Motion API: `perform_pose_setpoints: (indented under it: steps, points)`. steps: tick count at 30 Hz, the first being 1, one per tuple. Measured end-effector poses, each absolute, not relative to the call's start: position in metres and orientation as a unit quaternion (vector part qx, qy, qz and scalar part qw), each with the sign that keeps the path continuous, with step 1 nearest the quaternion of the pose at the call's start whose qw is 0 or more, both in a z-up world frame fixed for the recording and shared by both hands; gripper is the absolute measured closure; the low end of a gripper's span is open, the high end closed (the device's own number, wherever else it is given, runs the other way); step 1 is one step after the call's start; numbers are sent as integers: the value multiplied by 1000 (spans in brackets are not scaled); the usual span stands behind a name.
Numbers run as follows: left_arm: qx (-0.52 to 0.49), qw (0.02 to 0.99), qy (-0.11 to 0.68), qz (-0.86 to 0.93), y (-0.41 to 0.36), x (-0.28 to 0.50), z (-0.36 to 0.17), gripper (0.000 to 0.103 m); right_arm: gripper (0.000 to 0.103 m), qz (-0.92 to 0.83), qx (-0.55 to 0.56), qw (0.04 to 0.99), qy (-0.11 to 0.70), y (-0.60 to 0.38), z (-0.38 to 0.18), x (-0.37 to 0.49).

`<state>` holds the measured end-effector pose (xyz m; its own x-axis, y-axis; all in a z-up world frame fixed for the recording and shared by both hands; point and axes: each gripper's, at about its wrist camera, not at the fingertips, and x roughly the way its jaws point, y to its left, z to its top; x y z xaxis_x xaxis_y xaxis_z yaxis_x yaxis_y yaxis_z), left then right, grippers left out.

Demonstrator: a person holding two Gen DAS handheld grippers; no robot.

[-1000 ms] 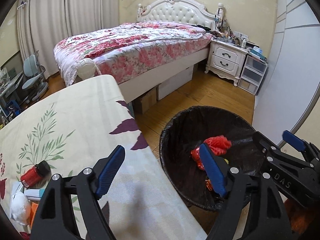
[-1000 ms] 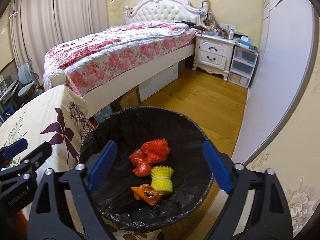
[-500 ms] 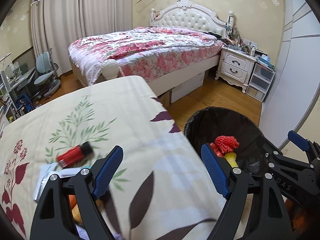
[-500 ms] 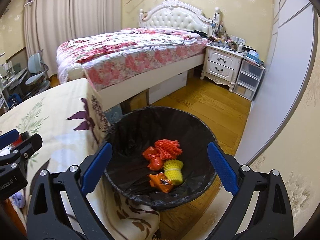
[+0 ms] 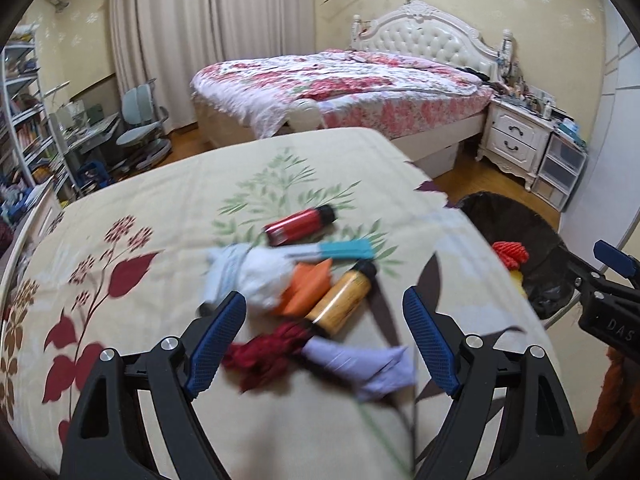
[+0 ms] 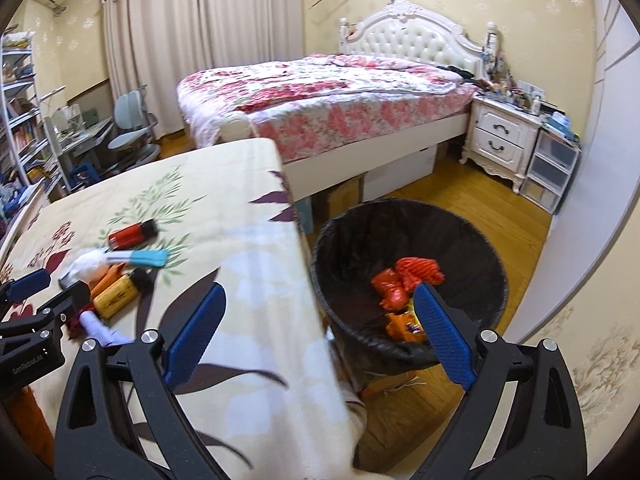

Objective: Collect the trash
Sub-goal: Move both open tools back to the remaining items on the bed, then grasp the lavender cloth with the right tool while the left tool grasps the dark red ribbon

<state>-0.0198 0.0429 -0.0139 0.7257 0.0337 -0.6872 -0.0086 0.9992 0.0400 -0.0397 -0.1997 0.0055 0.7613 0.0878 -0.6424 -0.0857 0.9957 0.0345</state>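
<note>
Bedroom setting, with a floral-clothed table (image 5: 120, 240) beside a black-lined bin (image 6: 408, 240). Both grippers are standing wide open and holding nothing: the left gripper (image 5: 324, 344) is hovering over the litter heap, its jaws bracketing a dark red crumpled scrap (image 5: 268, 354) and a lilac wrapper (image 5: 360, 360), with an amber bottle (image 5: 344, 300), orange packet (image 5: 306, 286), white tissue (image 5: 256, 276), teal-capped tube (image 5: 340, 250) and red bottle (image 5: 300, 226) lying beyond; the right gripper (image 6: 320, 332) is straddling the table edge near the bin, which is holding red netting (image 6: 420, 270). Judged step: selecting another piece; the next move calls for lowering and closing on one item.
</note>
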Motion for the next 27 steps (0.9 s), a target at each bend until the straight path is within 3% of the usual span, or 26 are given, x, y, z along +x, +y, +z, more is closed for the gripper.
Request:
perform_pose_setpoints:
  steps: [9, 19, 27]
  points:
    - [8, 927, 370, 60, 93, -54, -24, 22, 24, 121, -16, 922, 368, -146, -4, -53]
    - [-10, 922, 376, 94, 131, -70, -34, 22, 26, 199, -64, 900, 382, -77, -18, -65]
    - [-15, 917, 386, 103, 142, -73, -43, 22, 50, 235, -95, 879, 405, -47, -36, -62]
